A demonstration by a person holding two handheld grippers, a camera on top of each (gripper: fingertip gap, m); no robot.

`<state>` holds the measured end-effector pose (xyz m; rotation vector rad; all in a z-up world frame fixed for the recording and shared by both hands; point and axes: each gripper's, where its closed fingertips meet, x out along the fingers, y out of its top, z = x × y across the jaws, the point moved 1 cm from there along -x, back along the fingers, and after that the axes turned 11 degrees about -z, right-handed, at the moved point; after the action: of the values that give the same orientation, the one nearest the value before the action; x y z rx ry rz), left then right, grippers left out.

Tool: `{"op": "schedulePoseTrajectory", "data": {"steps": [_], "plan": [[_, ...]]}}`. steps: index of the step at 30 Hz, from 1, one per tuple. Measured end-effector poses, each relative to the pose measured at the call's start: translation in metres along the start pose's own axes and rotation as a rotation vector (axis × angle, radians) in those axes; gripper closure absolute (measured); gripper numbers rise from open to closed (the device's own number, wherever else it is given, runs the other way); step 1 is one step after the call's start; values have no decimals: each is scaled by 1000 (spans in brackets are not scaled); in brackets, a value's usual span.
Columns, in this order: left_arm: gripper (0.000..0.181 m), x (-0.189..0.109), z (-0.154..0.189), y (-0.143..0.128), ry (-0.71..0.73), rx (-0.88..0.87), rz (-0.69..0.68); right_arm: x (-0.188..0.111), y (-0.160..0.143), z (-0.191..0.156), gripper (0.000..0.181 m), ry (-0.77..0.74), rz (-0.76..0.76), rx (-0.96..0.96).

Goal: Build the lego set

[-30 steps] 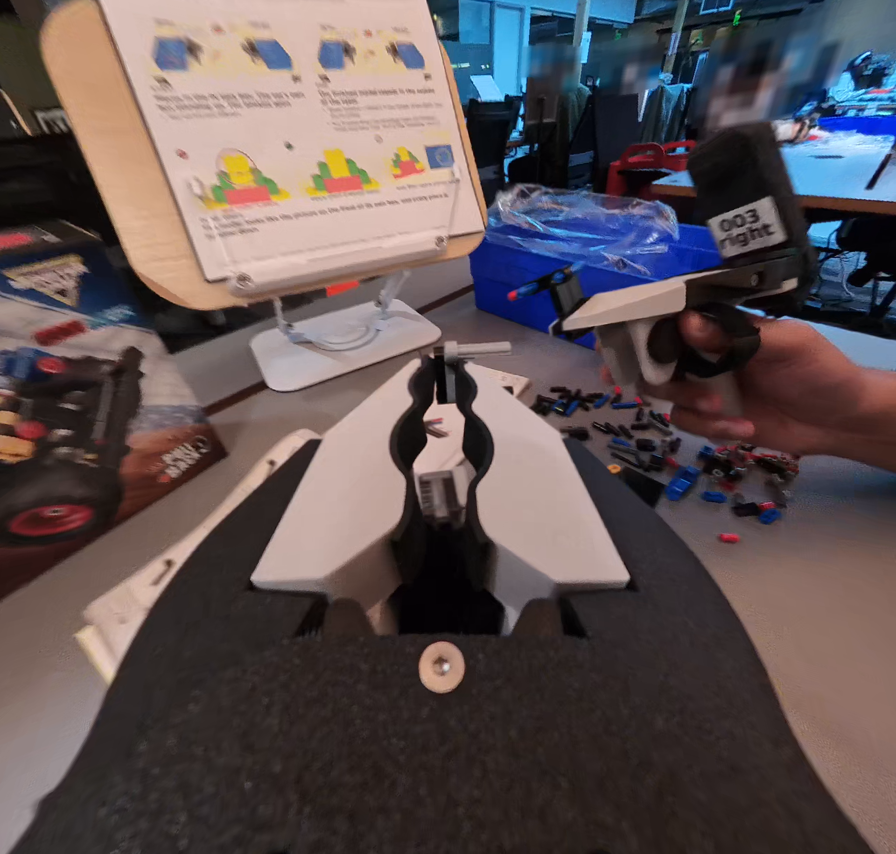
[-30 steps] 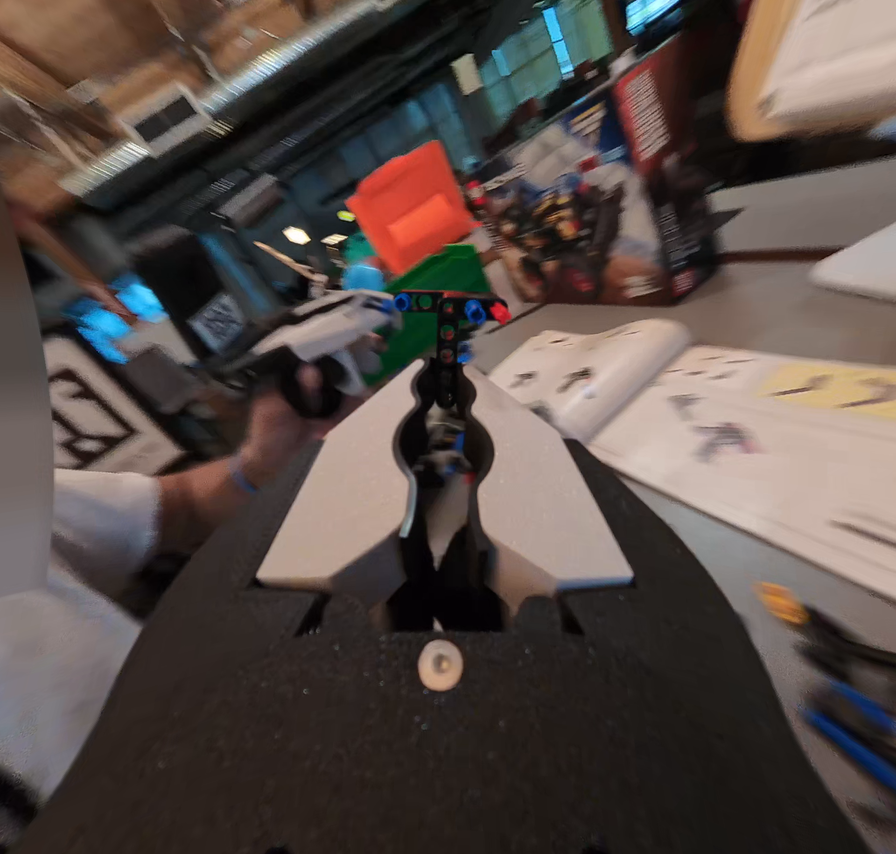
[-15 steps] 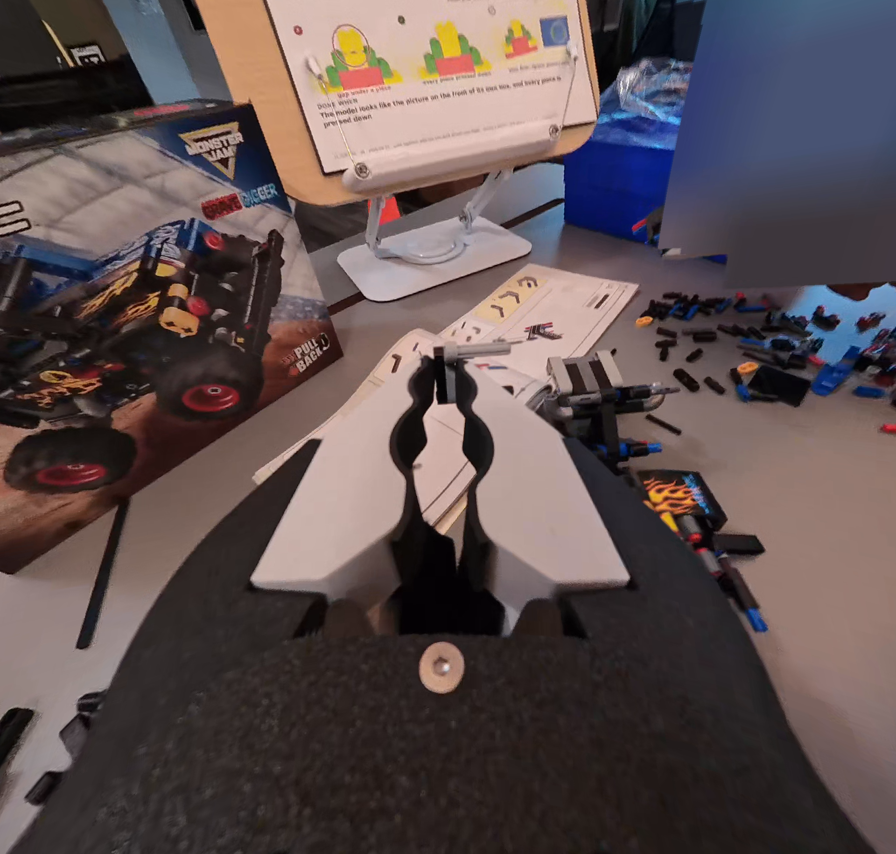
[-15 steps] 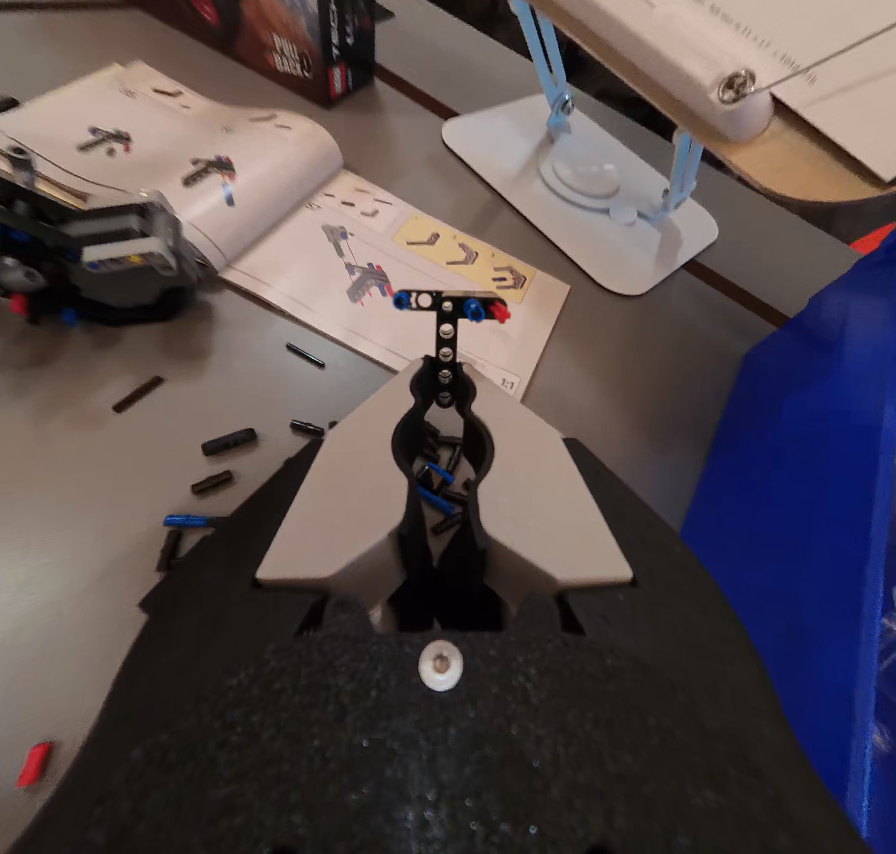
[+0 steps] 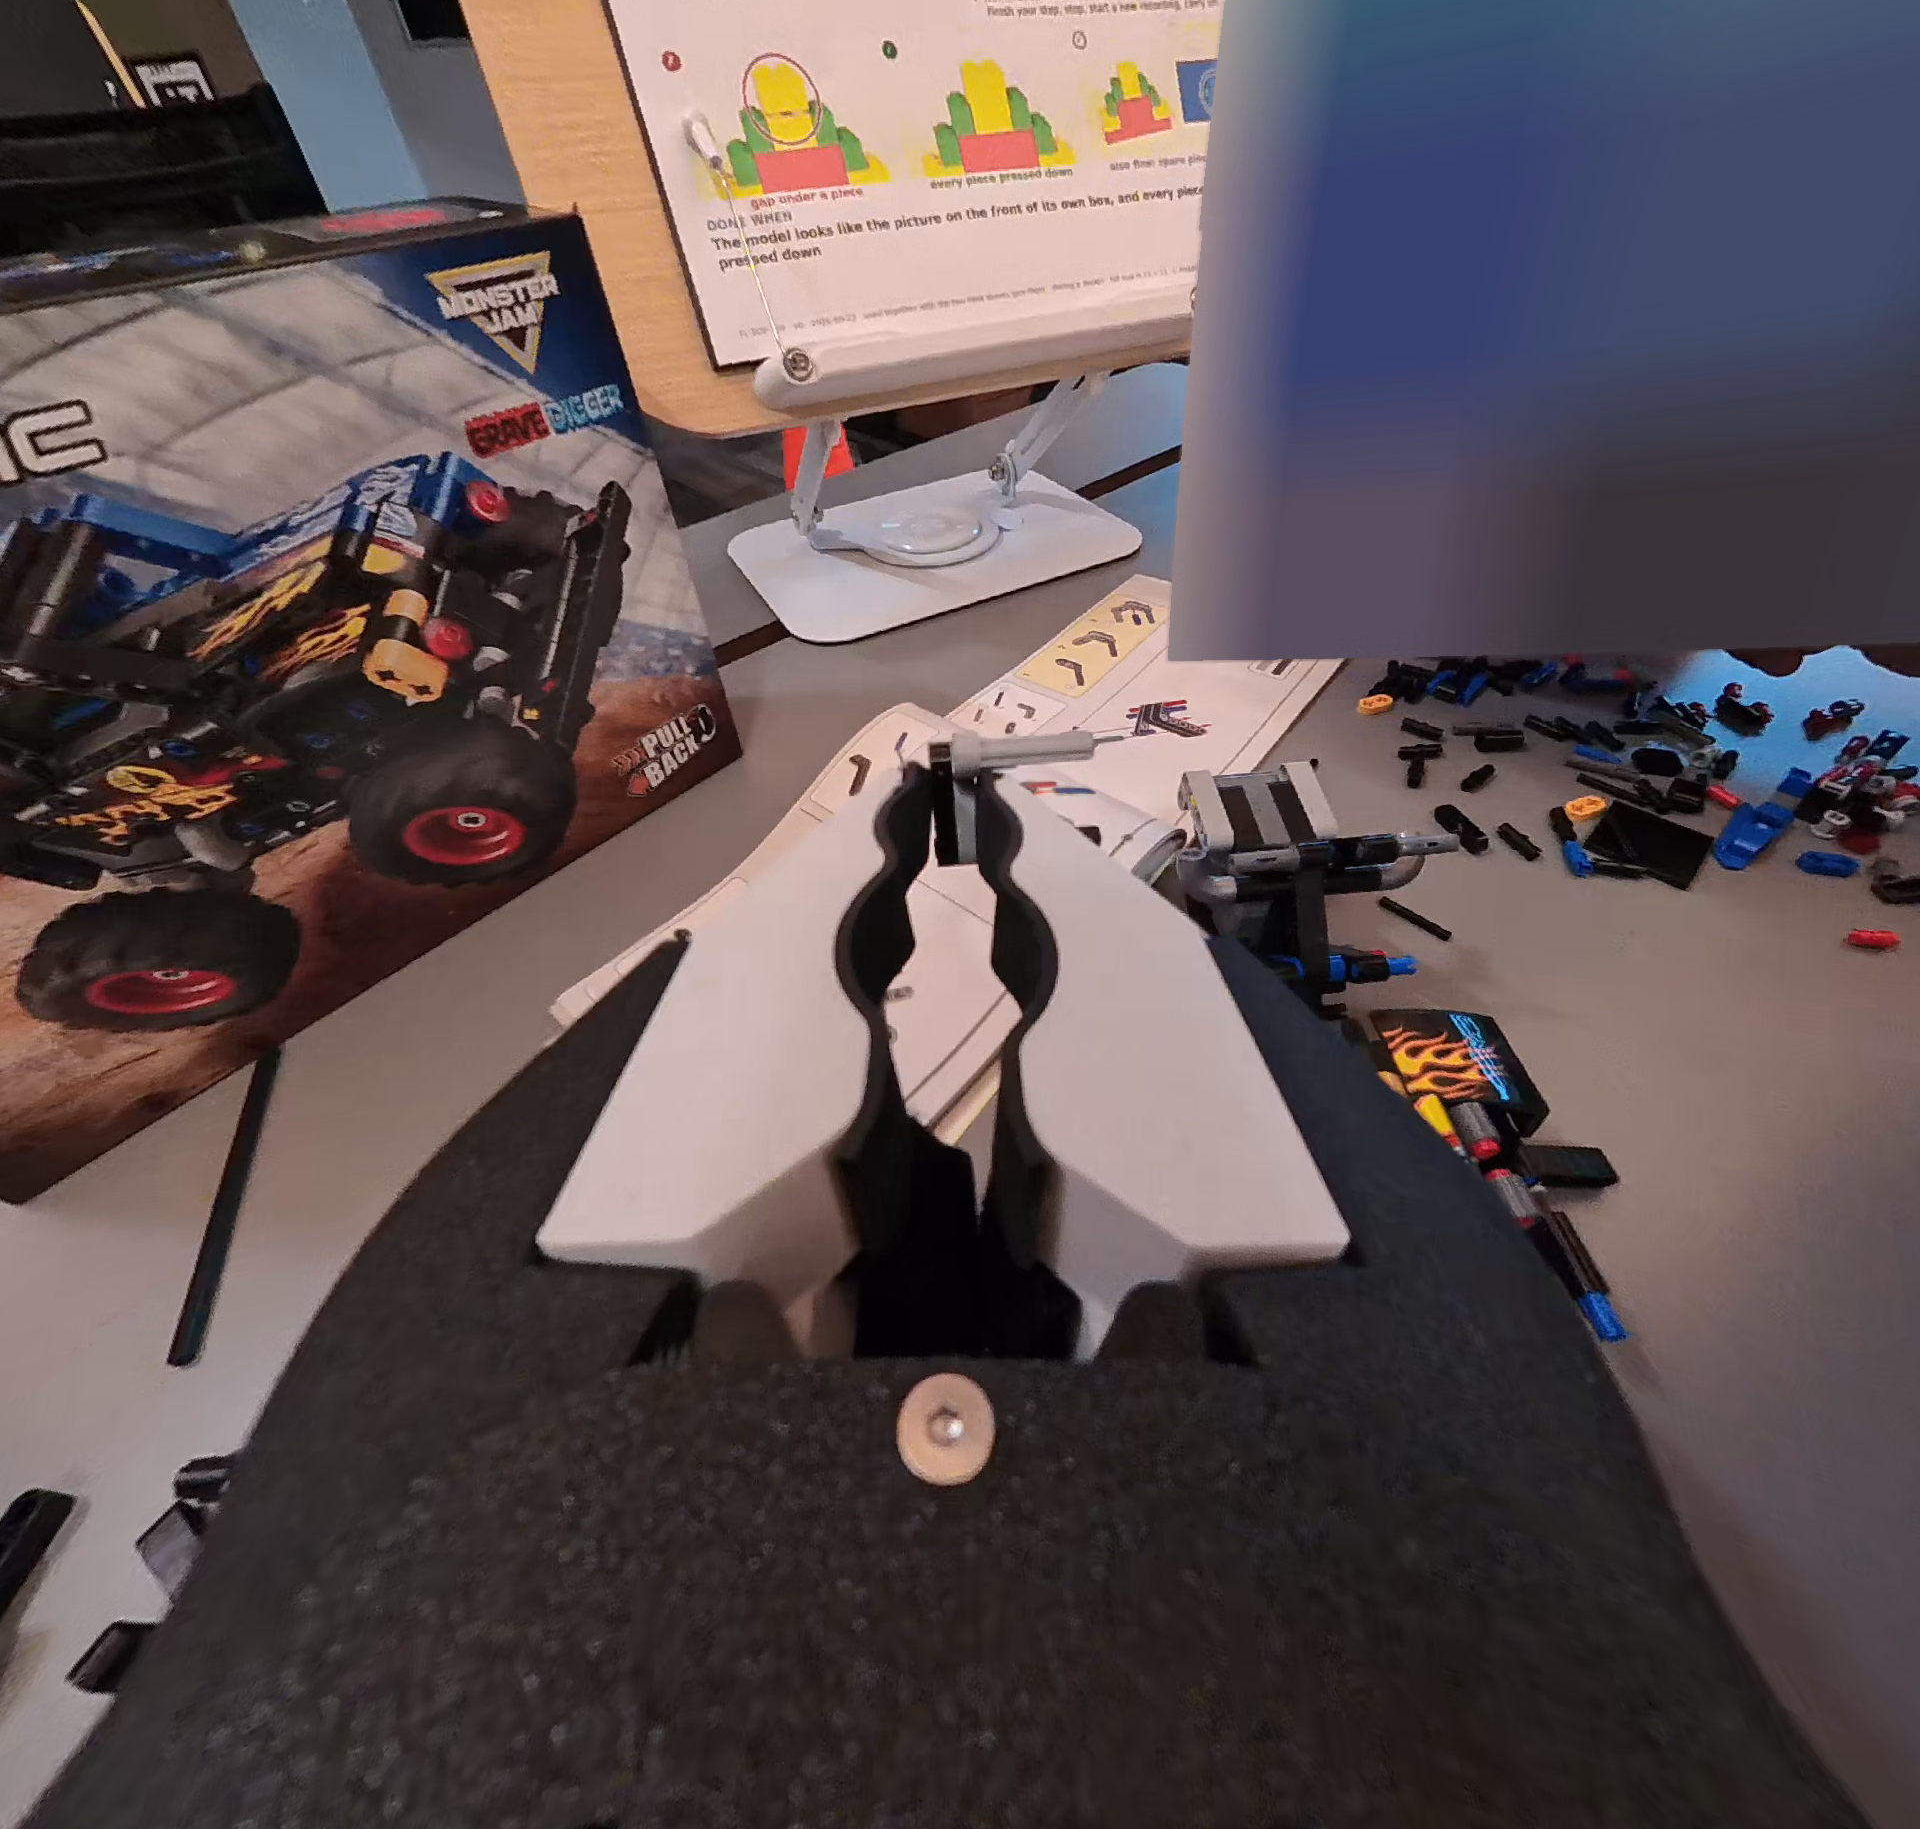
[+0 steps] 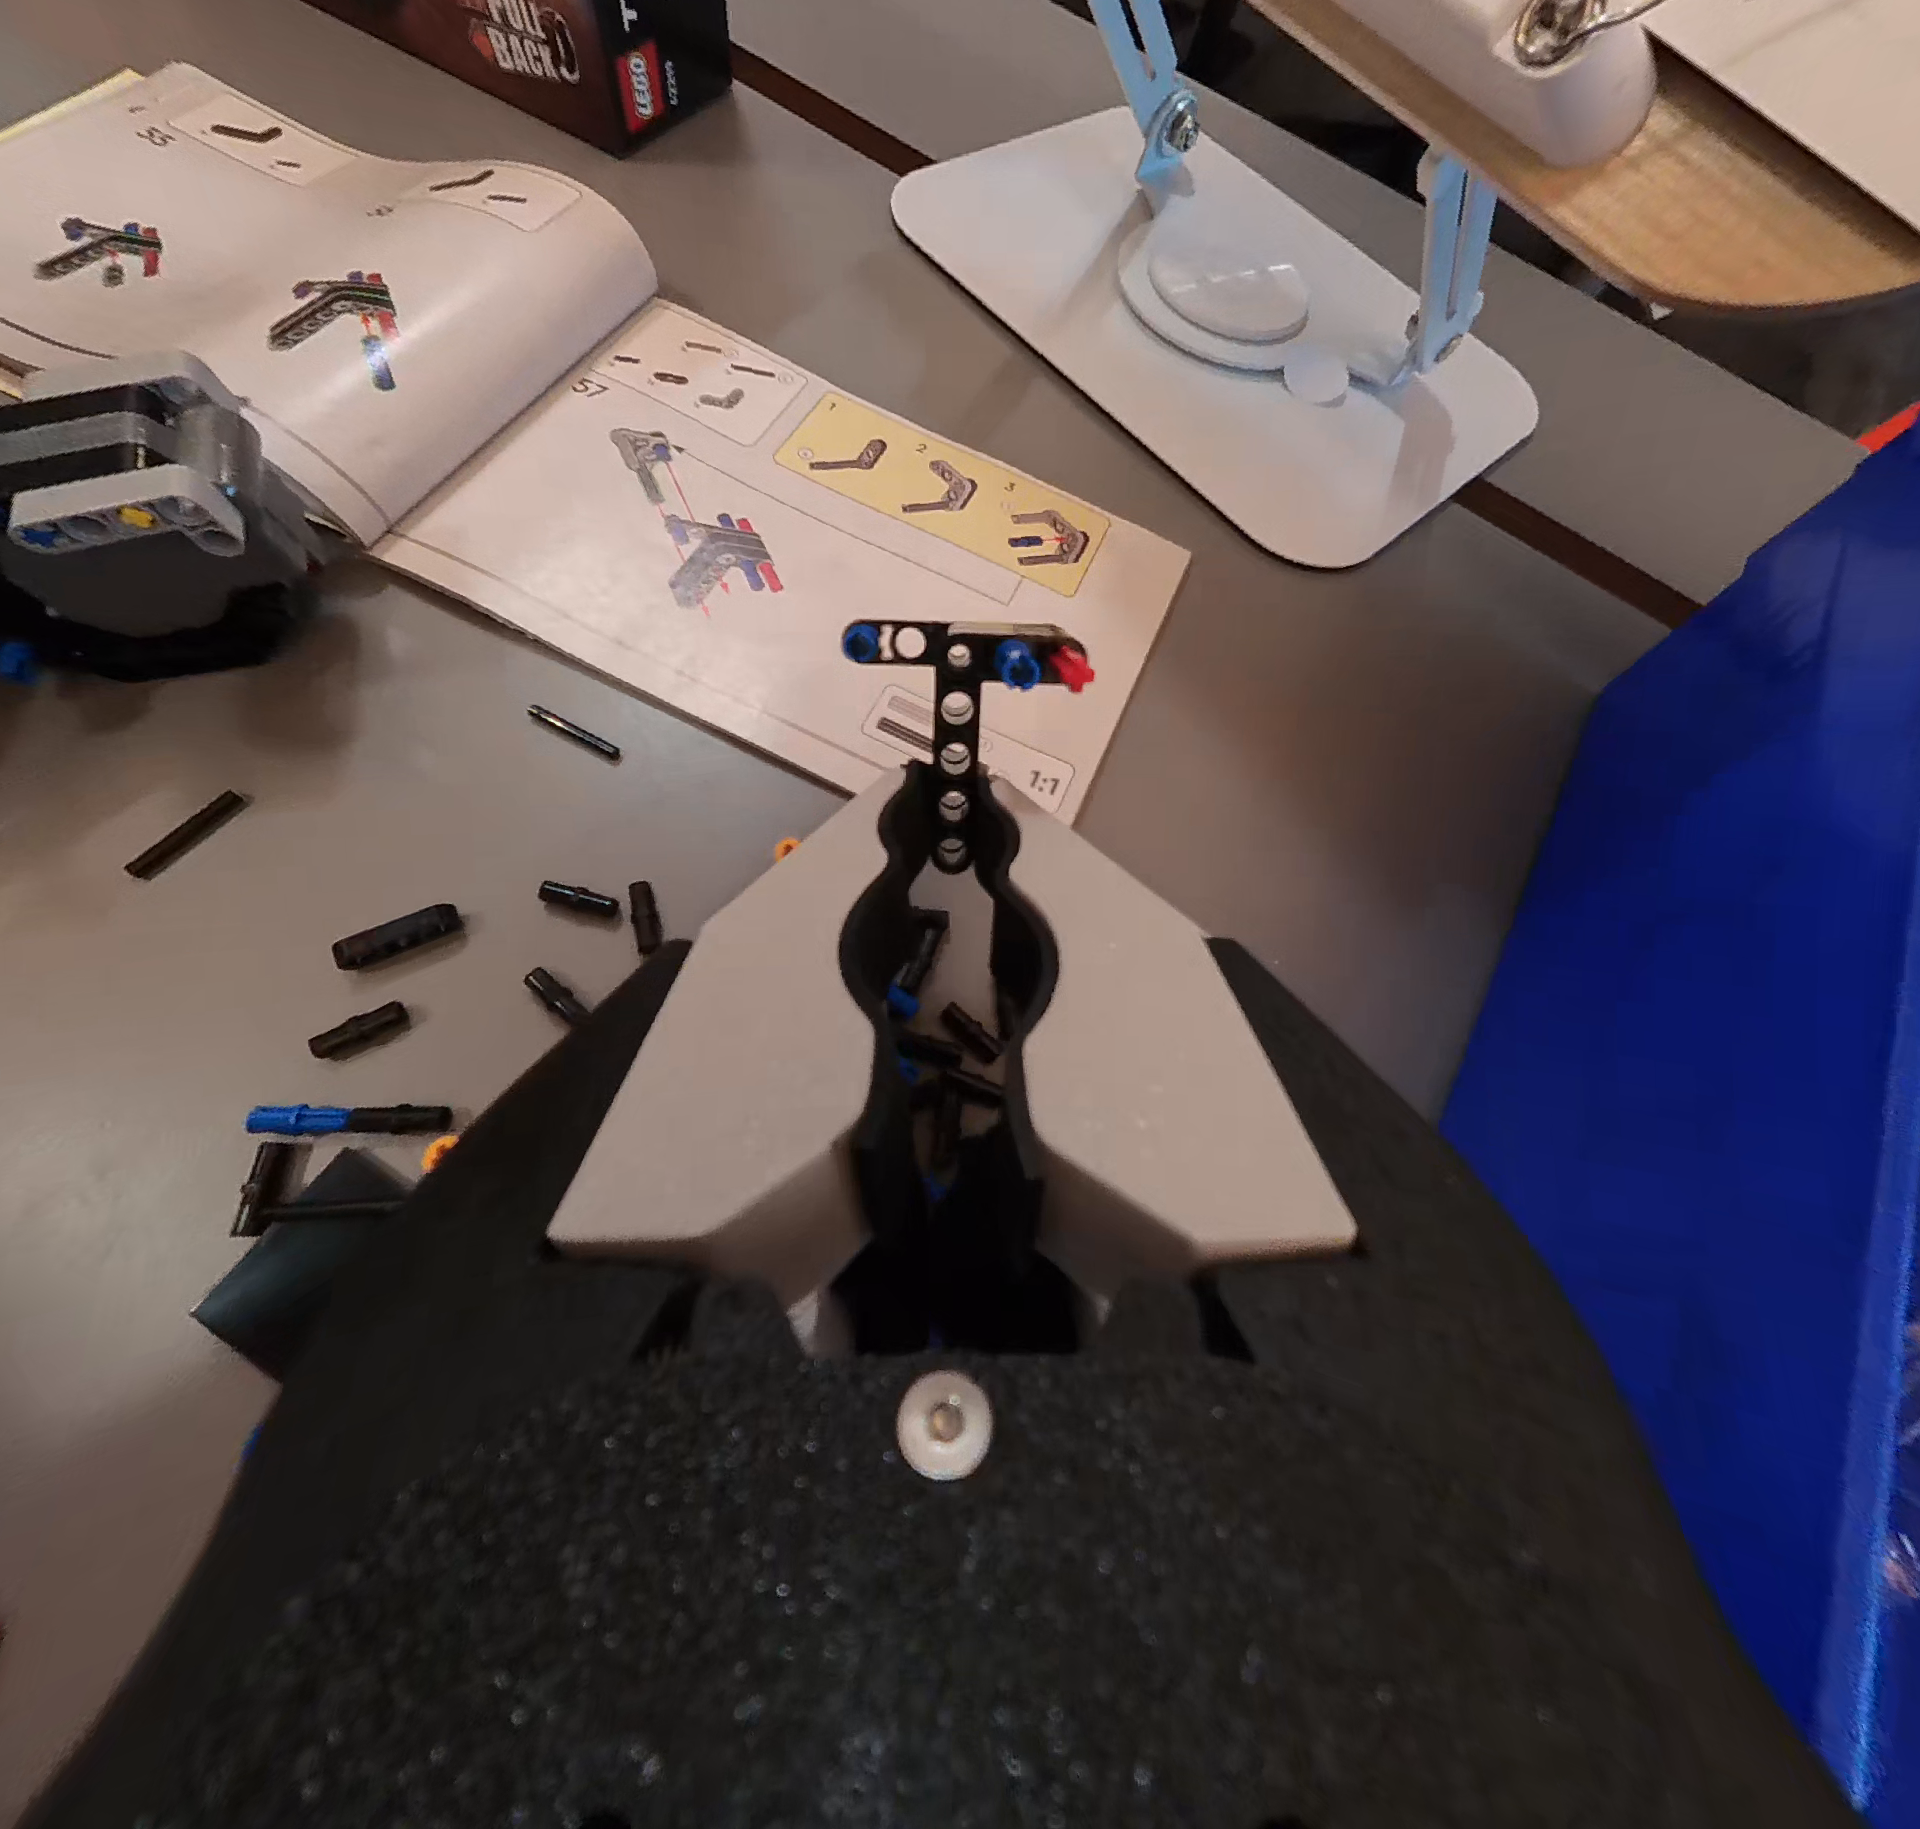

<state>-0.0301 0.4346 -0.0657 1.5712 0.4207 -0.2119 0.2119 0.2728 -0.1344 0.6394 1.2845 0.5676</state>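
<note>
My left gripper (image 5: 954, 811) is shut on a small black piece with a light grey axle (image 5: 1023, 749) that sticks out to the right, held above the open instruction booklet (image 5: 1081, 699). My right gripper (image 6: 953, 811) is shut on the stem of a black T-shaped beam (image 6: 958, 680) with blue pins and a red pin in its crossbar, held above the booklet (image 6: 582, 429). The part-built grey and black model (image 5: 1283, 844) stands on the table right of the left gripper; it also shows at the left edge of the right wrist view (image 6: 125, 491).
The set's box (image 5: 312, 636) stands at the left. A wooden board on a white stand (image 5: 935, 553) is behind the booklet. Loose black, blue and red pieces (image 5: 1662, 792) lie at the right, more below the right gripper (image 6: 416, 1031). A blue bin (image 6: 1714, 948) is at the right. Spacing between my two grippers at the tips: around 30 cm.
Both grippers have tilted down from the room toward the table, each keeping its piece. In the last half second both moved a little closer to the booklet.
</note>
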Motion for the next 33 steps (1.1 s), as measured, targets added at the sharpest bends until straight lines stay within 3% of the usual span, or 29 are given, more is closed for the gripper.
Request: {"op": "schedulePoseTrajectory", "data": {"steps": [33], "plan": [[175,8,-2,-11,-12,-12,-39,4,-1,-11,174,87,30,-13]]}}
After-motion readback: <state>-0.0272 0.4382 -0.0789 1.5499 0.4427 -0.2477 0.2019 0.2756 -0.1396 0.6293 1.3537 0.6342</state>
